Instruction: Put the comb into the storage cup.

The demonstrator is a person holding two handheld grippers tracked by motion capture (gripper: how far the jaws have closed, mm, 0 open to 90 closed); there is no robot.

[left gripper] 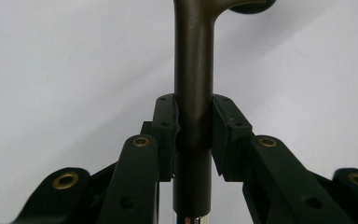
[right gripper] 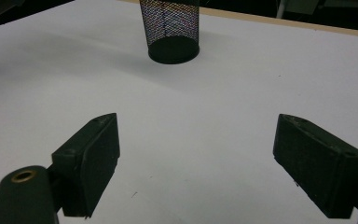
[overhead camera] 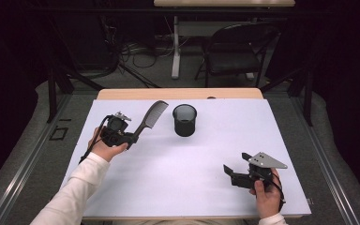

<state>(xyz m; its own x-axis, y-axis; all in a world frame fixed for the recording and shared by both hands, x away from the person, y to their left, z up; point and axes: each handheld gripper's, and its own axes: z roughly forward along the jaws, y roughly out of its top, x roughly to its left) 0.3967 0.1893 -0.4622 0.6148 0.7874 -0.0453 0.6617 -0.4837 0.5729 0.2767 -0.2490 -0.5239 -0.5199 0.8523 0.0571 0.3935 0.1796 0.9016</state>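
High view, comb: the dark comb [overhead camera: 151, 118] is clamped by its handle in the left gripper [overhead camera: 132, 138], teeth end raised and slanting toward the mesh cup [overhead camera: 184, 120]; judged a carry grip, leaving the toothed end free to go into the cup
High view, left arm: sleeved forearm comes in from the lower left, hand behind the gripper, which points right and away over the white table [overhead camera: 192, 173]
High view, right arm: right gripper [overhead camera: 228, 169] held low near the table's near right edge, well apart from the cup, pointing left; judged parked clear of the work

Left gripper view, grip: both pads [left gripper: 165, 122] press on the comb handle [left gripper: 193, 93], which runs straight up between them; firm, centred hold

Right gripper view, state: jaws spread wide with nothing between them, the pads [right gripper: 95, 149] over bare table
Right gripper view, cup: upright, straight ahead near the far edge
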